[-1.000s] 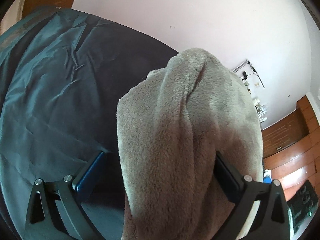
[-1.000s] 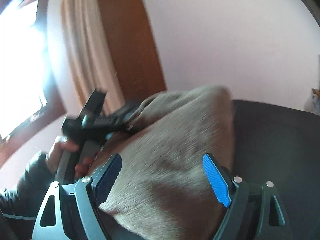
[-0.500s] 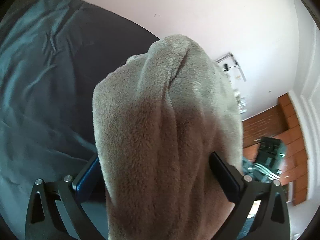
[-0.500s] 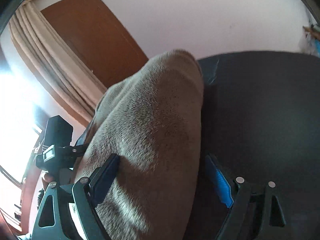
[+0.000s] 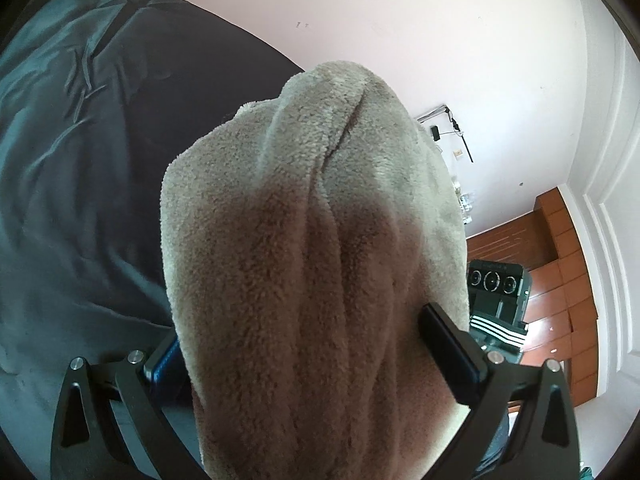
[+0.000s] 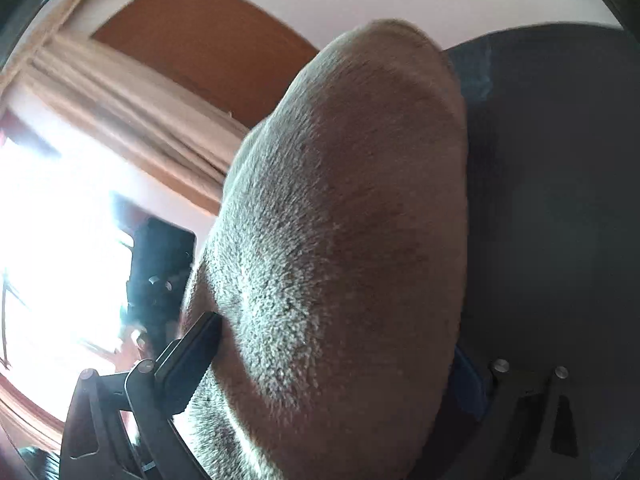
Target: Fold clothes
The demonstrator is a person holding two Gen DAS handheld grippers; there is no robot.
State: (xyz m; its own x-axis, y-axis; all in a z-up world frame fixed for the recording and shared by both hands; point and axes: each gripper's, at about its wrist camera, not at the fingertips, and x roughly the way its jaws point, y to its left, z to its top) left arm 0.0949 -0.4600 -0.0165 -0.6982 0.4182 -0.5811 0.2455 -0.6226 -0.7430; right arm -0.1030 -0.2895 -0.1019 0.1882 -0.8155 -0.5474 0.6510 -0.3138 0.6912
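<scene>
A fluffy beige-grey fleece garment (image 5: 316, 240) fills the middle of the left wrist view. It lies bunched between the wide-set fingers of my left gripper (image 5: 312, 344) and drapes over them. The same garment (image 6: 352, 220) fills the right wrist view, draped between the fingers of my right gripper (image 6: 336, 352). Both grippers' jaws stand wide apart with the thick fabric lying between them. The fabric hides the fingertips' inner faces. The dark teal bedsheet (image 5: 80, 140) lies below and to the left; it also shows in the right wrist view (image 6: 560, 200).
A pale pink wall (image 5: 400, 32) rises behind the bed. Wooden cabinets (image 5: 560, 264) and the other gripper (image 5: 496, 292) show at right. In the right wrist view a bright window (image 6: 52, 220), beige curtain (image 6: 132, 100) and brown door (image 6: 208, 40) stand at left.
Both grippers have swung with the garment: the left view turned slightly back toward the bed, the right view tilted further up and left toward the window. The garment stays between both pairs of fingers.
</scene>
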